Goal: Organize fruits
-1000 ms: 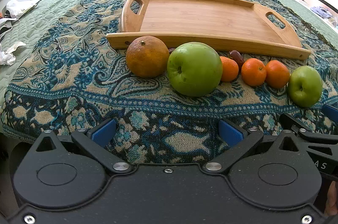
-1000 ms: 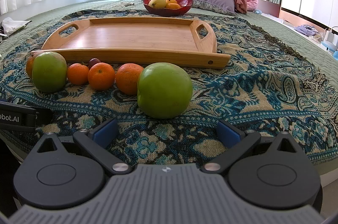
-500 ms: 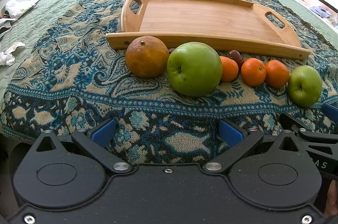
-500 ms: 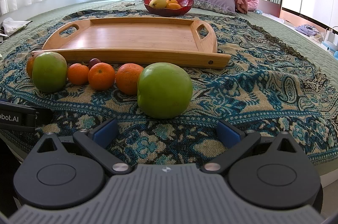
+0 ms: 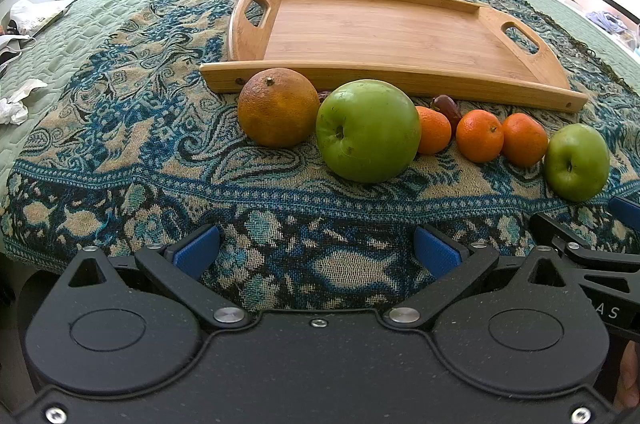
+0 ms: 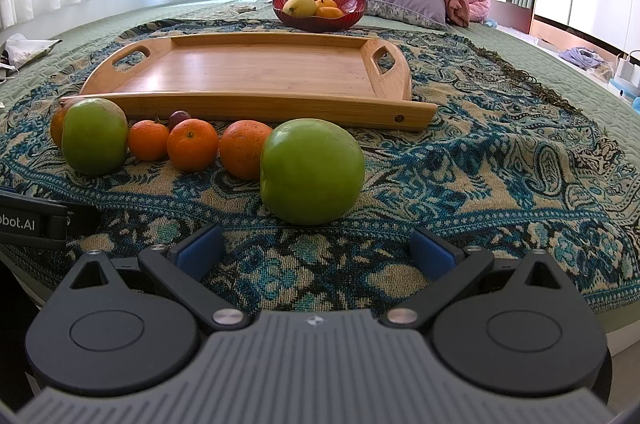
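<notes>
Nothing has moved since a second ago: both tools sit just as they did, low and level at the near edge of the bed, pointing along the patterned blanket [image 5: 120,128] toward the fruit. My left tool [image 5: 316,248] is spread wide, its blue pads clear of everything and holding nothing, with the big green apple [image 5: 368,130] ahead of it and the large orange [image 5: 278,106] just to that apple's left. My right tool [image 6: 314,248] is equally wide apart and empty, and the other green apple [image 6: 312,170] lies close in front of it, not touching either pad. Between the two apples runs a row of three small oranges [image 5: 480,136], with a dark plum [image 5: 446,106] behind them. All the fruit lies on the blanket just before the wooden tray [image 5: 384,36]; beyond it stands a red bowl [image 6: 352,8] of fruit.
</notes>
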The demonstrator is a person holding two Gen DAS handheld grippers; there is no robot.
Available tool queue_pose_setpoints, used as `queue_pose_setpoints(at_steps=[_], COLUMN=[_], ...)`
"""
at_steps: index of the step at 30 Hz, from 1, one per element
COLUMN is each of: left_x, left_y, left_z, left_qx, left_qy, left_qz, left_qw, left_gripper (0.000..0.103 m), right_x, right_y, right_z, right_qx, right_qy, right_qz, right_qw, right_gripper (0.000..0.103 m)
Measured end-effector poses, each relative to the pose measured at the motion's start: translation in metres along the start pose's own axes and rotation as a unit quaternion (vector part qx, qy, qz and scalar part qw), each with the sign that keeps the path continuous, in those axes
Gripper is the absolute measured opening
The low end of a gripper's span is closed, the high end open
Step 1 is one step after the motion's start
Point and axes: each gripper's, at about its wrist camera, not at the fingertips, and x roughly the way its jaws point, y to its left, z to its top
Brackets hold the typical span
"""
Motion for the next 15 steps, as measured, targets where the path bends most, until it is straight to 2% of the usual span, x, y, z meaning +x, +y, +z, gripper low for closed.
queue_pose_setpoints(at_steps=[15], left_x=[0.0000], left_y=[0.0000], left_z=[0.0001], left_qx=[0.001], left_qy=[0.000], left_qz=[0.000], left_qw=[1.0000], left_gripper=[0.103], right_x=[-0.0004], right_y=[0.0000], right_z=[-0.0011], right_qx=[0.000], right_qy=[-0.004], right_qz=[-0.001], right_qw=[1.000], right_gripper=[0.103])
